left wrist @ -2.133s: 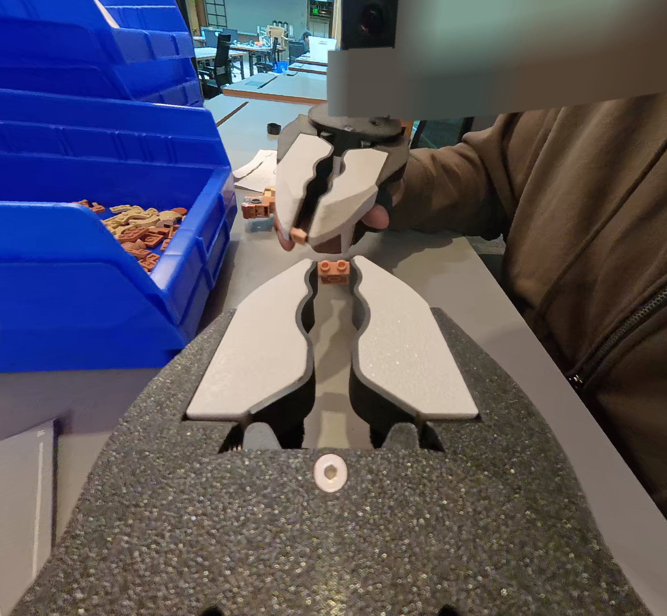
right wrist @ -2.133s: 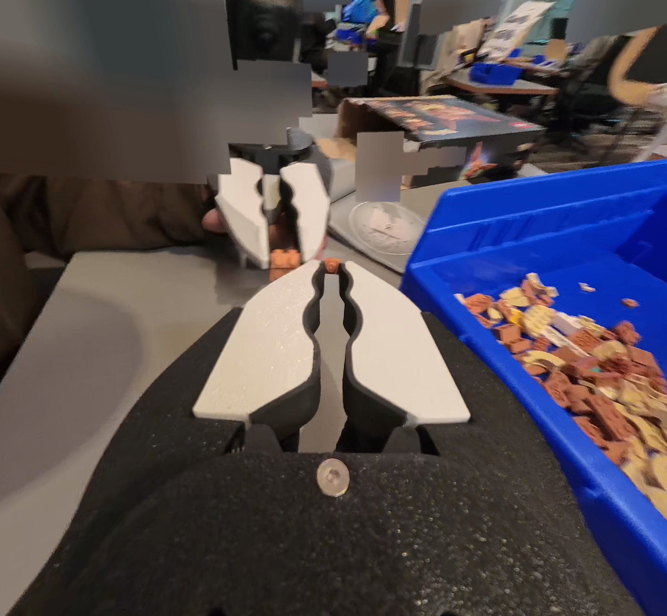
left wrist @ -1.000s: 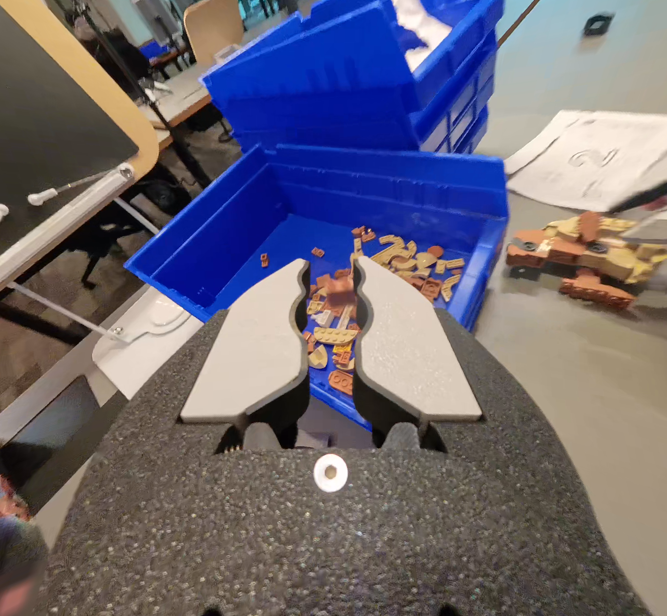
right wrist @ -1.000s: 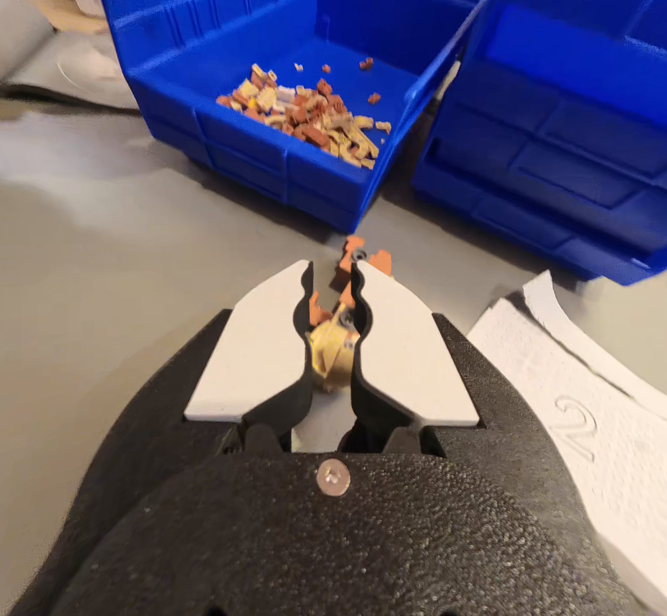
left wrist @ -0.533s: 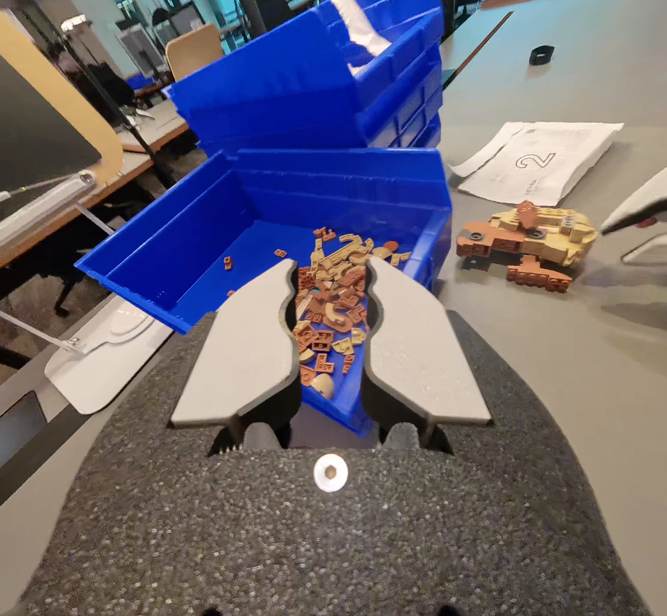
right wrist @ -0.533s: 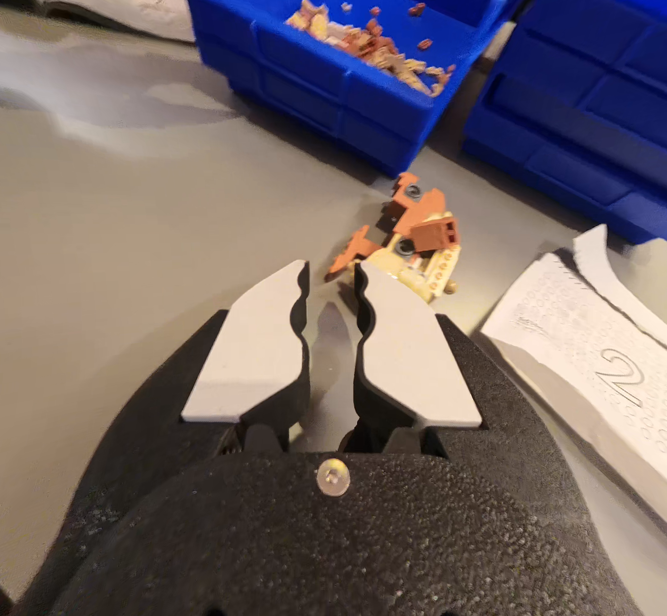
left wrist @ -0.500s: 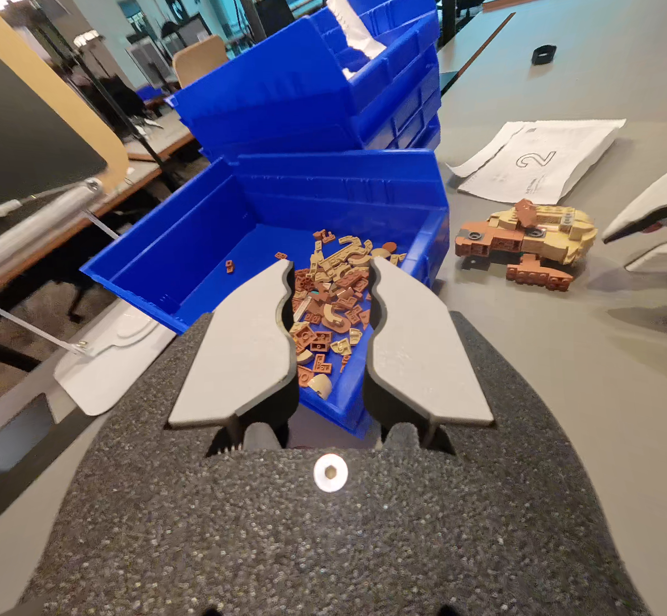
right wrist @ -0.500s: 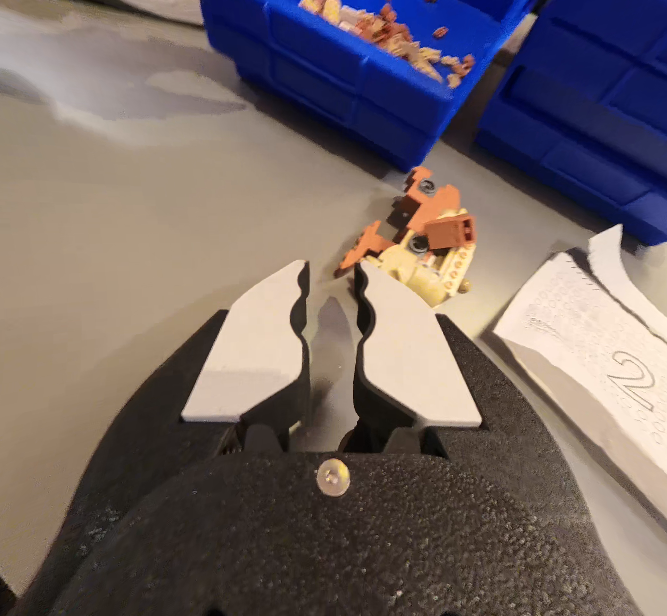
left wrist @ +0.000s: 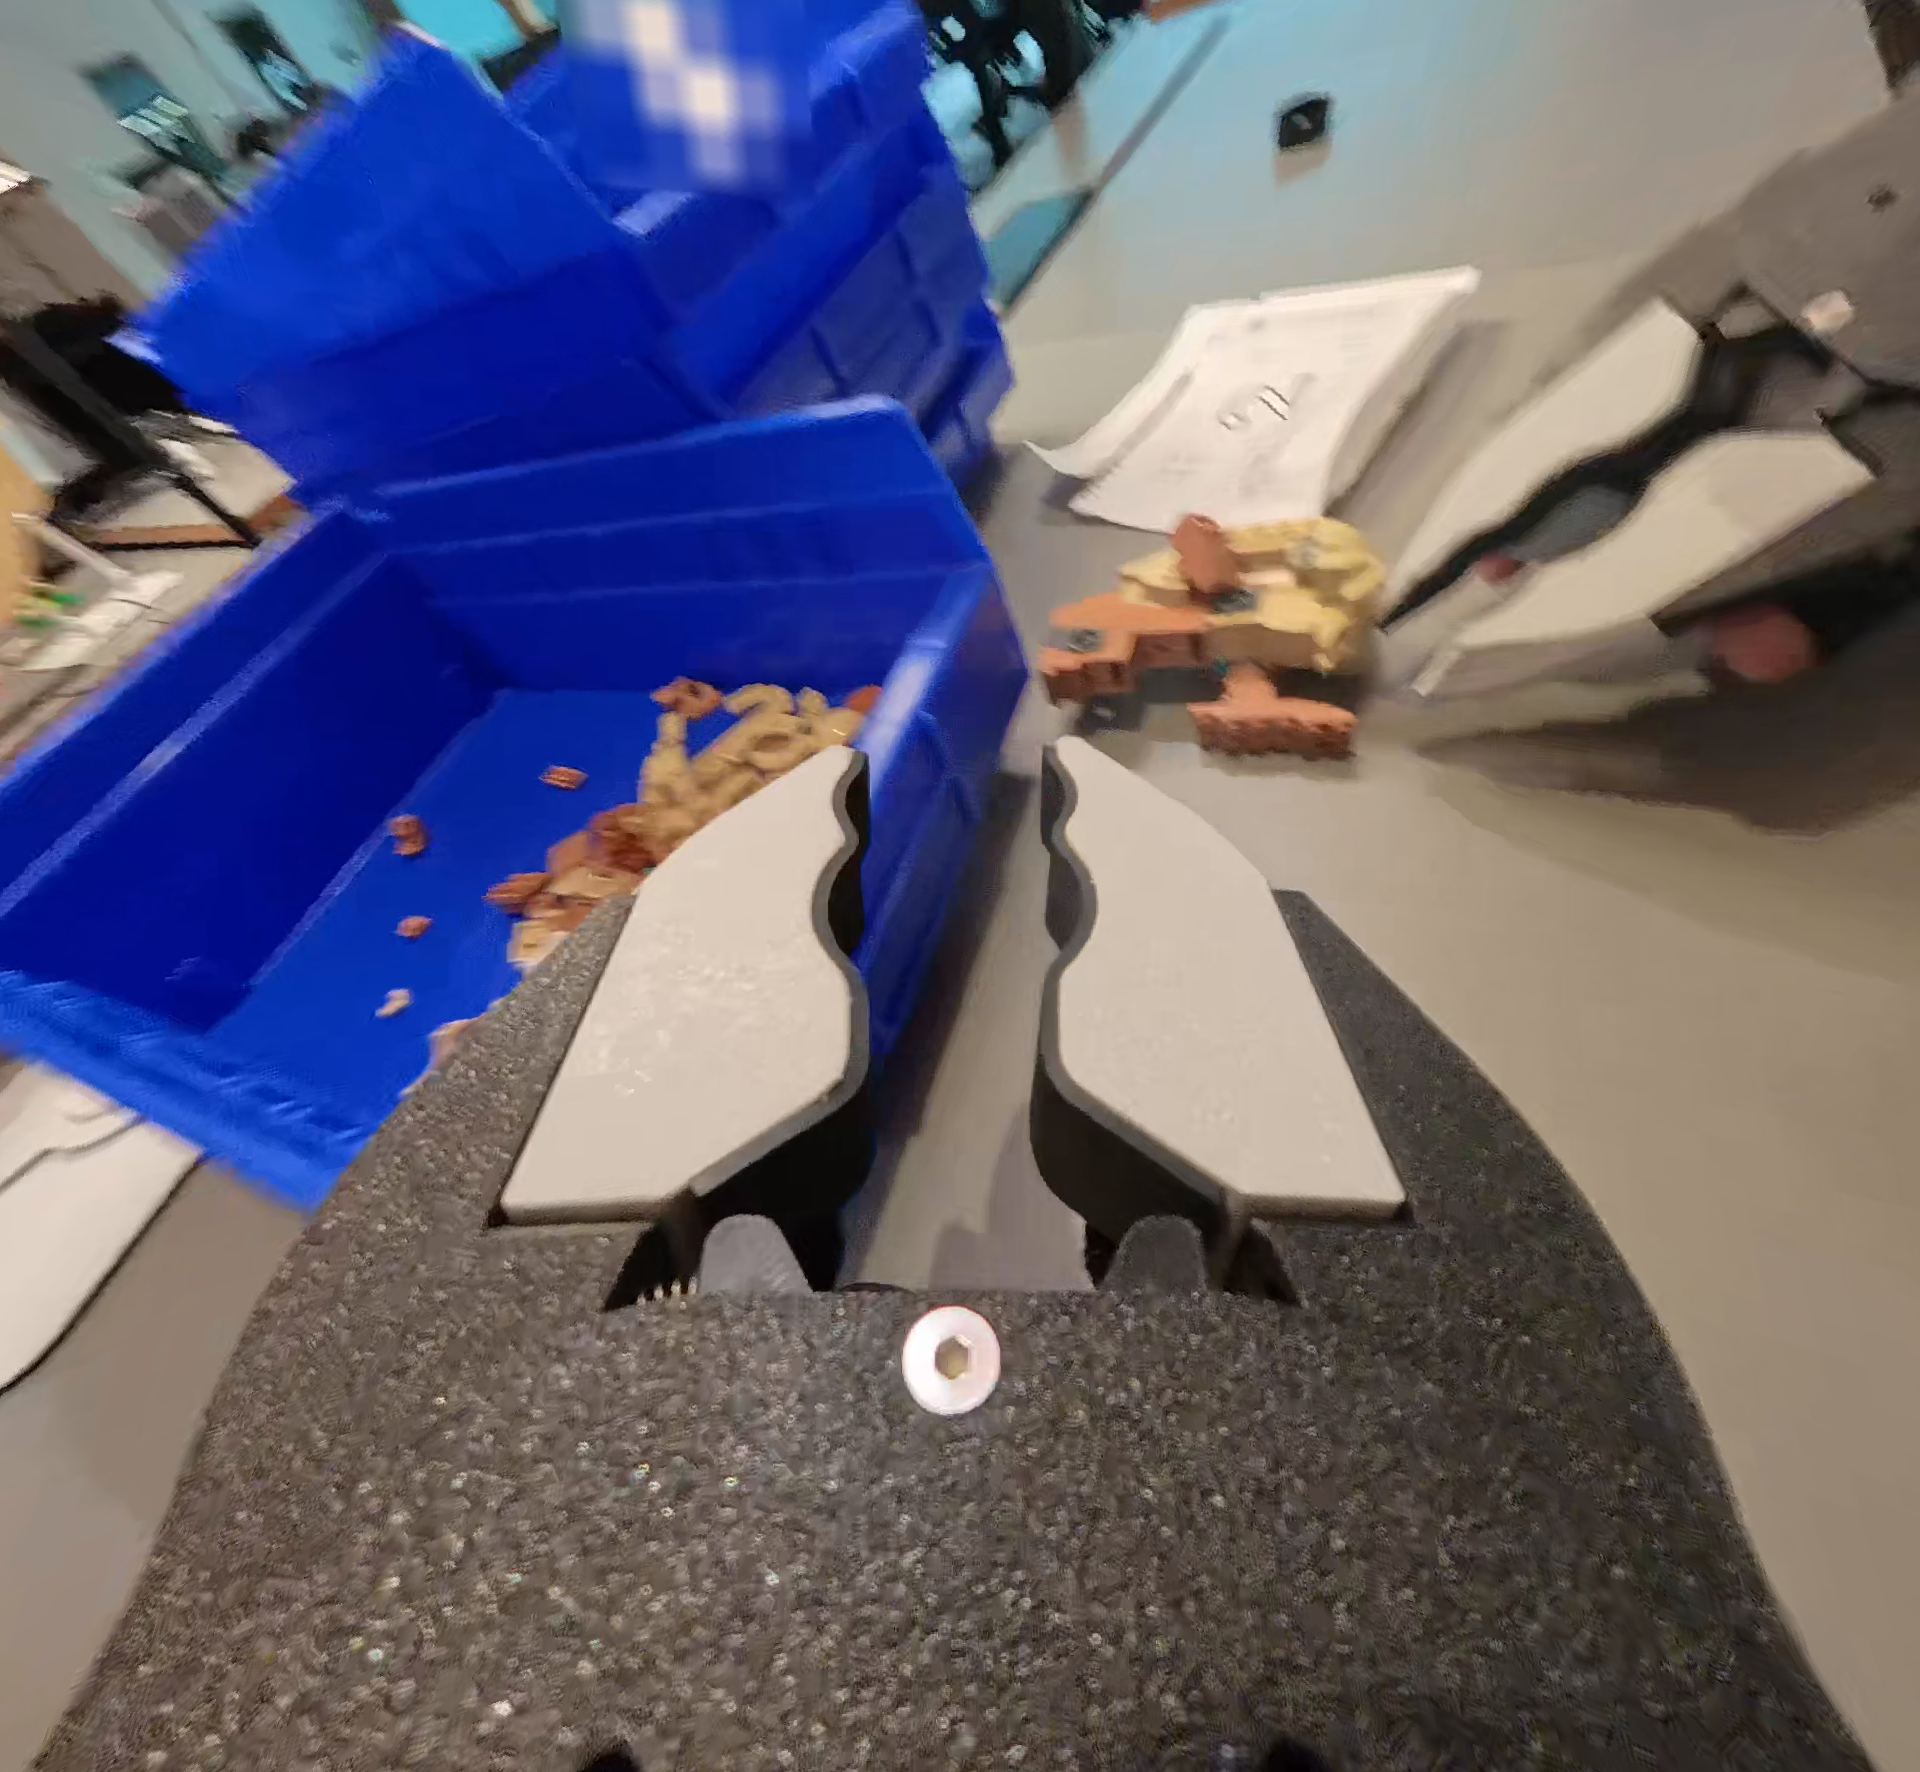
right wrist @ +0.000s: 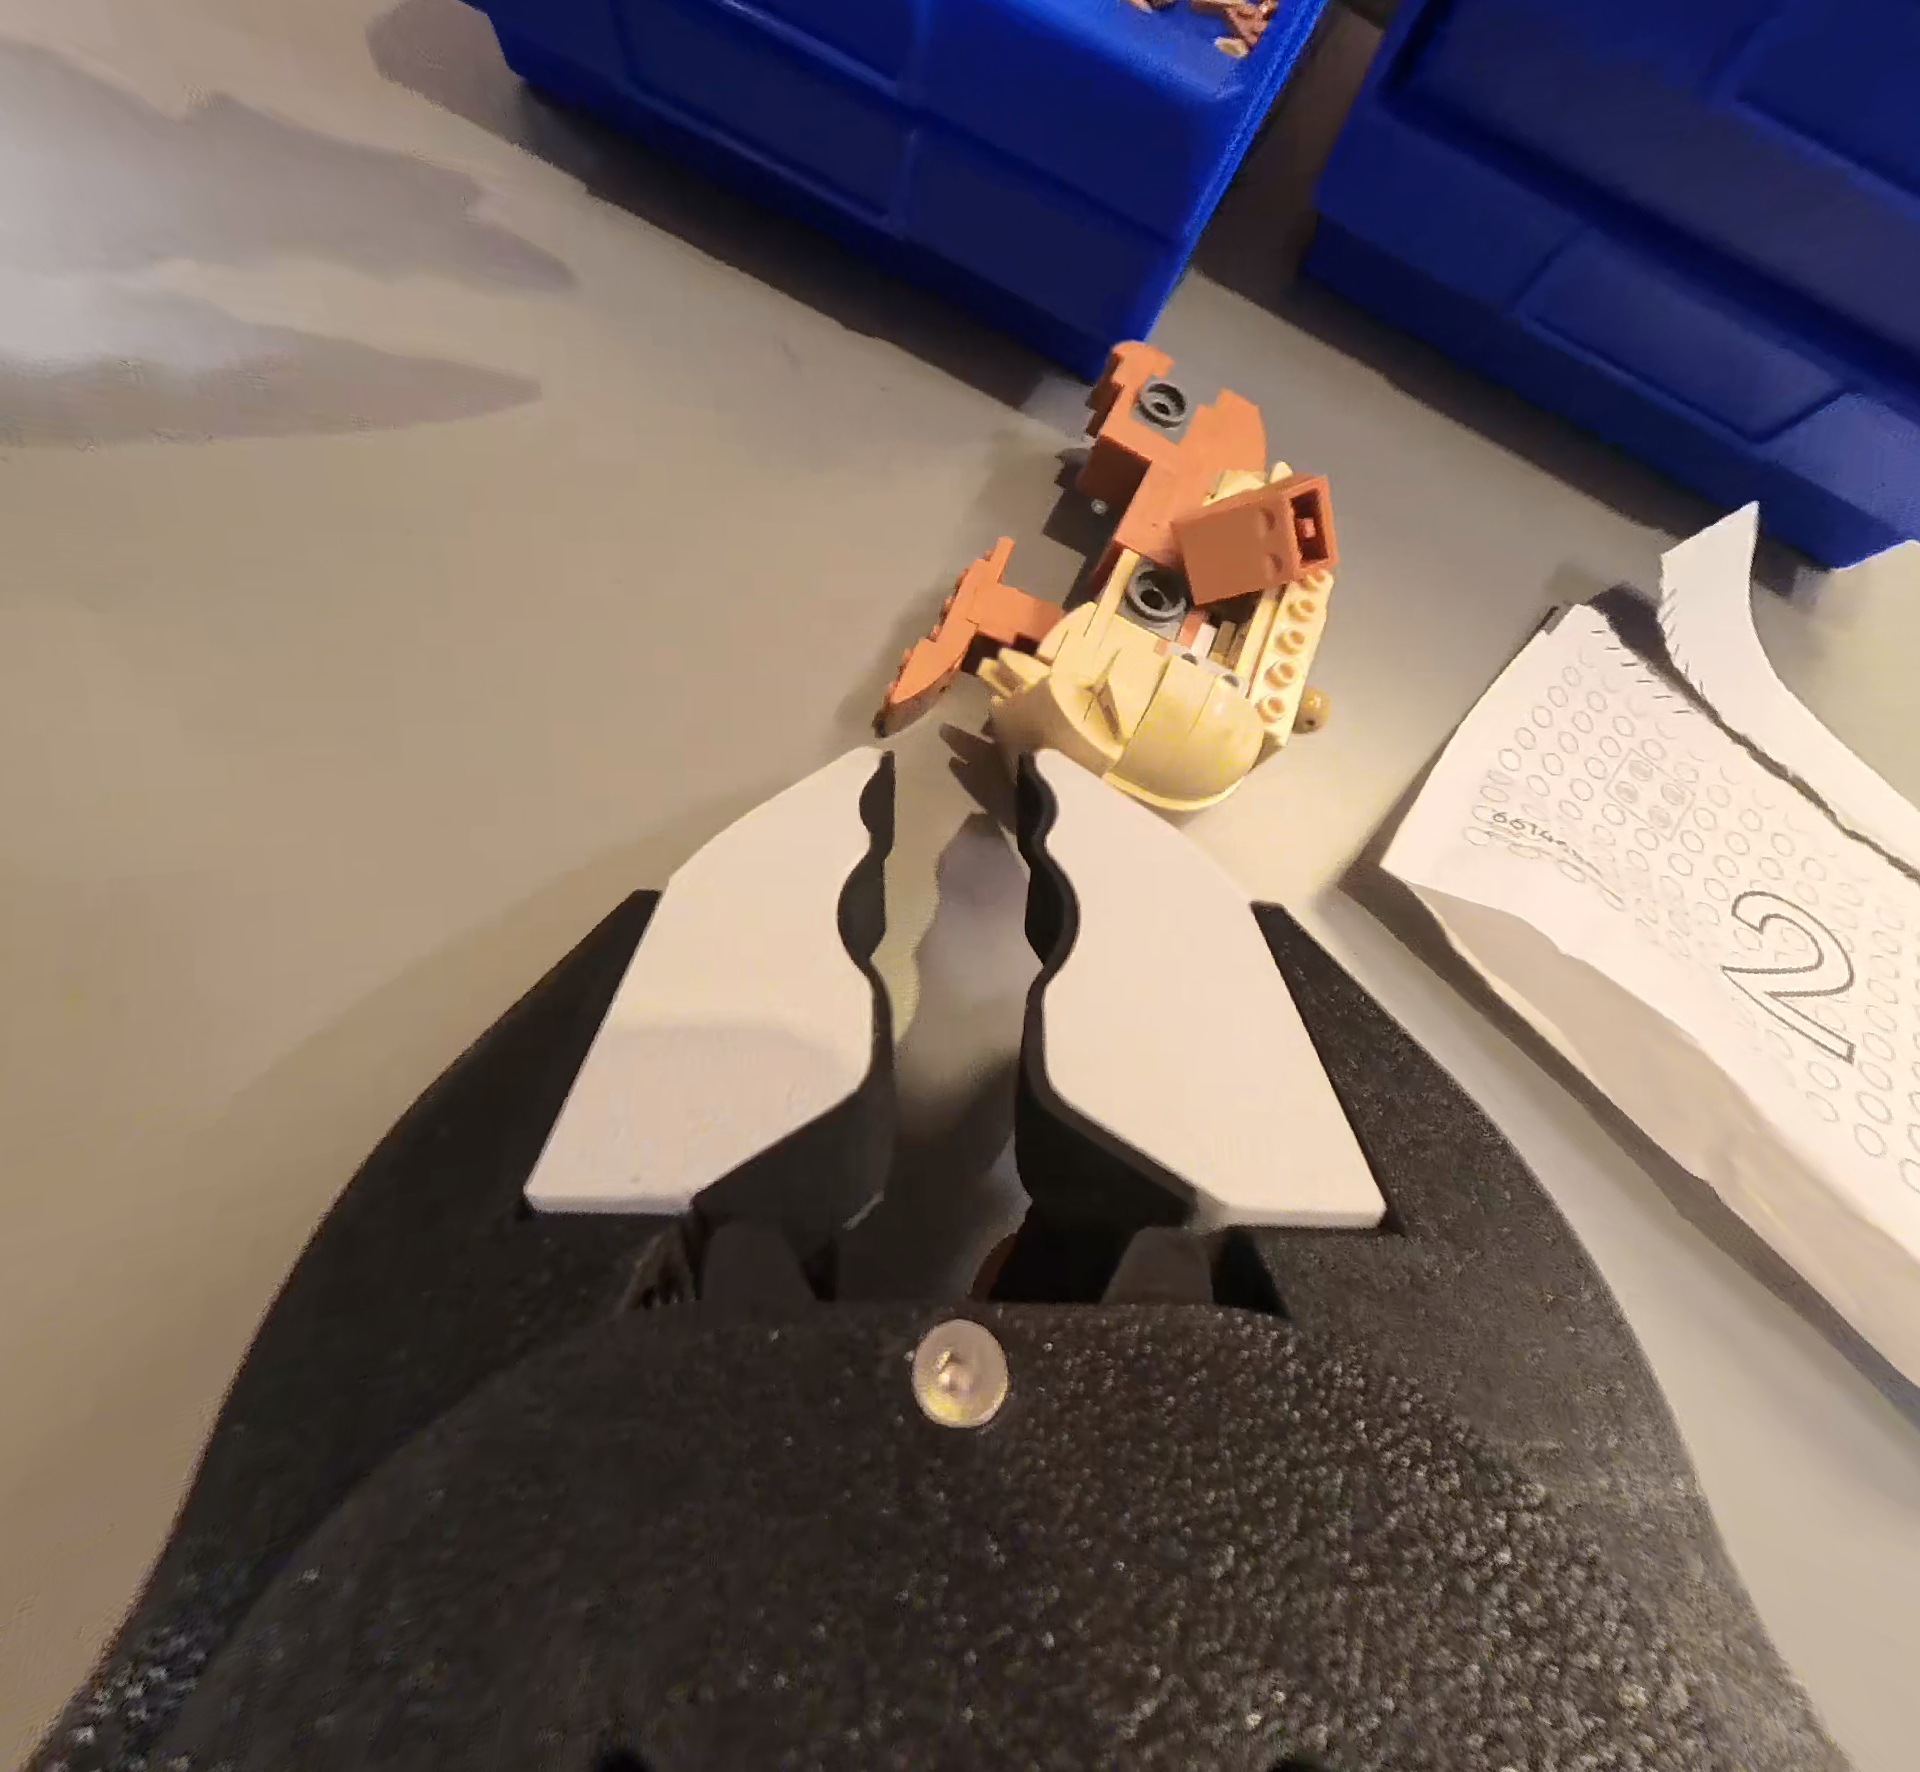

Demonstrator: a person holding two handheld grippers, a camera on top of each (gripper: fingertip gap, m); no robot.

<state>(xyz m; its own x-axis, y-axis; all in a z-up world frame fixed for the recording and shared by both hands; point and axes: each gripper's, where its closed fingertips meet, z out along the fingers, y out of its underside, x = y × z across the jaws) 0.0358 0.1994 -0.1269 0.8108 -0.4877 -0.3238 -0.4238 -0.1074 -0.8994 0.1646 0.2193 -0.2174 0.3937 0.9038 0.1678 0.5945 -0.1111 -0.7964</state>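
two hand-held grippers work over a grey table [right wrist: 312, 683] strewn with building bricks. the left gripper [left wrist: 951, 766] hangs with its grey fingers [left wrist: 727, 974] spread and nothing between them, only the table top and the blue wall of an open blue bin [left wrist: 935, 642] showing through the gap; its tip sits just beside that wall. inside the bin, at ten o'clock from the tip, lies a heap of loose tan and reddish-brown bricks [left wrist: 717, 766]. behind it, toward eleven o'clock, stands a stack of blue bins [left wrist: 582, 288], much blurred.

the right gripper [right wrist: 956, 766] also has its fingers [right wrist: 1143, 974] apart, the gap narrower, and the grasp is bare, with grey table seen between the pads. just beyond its tip, at one o'clock, rests a partly built brick model [right wrist: 1153, 621] in tan and reddish-brown, lying on the table near the bin's corner; the right finger's tip is close beside its rounded tan end, though contact cannot be judged. a loose-looking brown brick [right wrist: 1257, 538] sits tilted on top of the model. at three o'clock lies a white paper bag [right wrist: 1683, 891], flat on the table. the left wrist view shows the same model between the bin and the right gripper, whose fingers point toward it from the three o'clock side.
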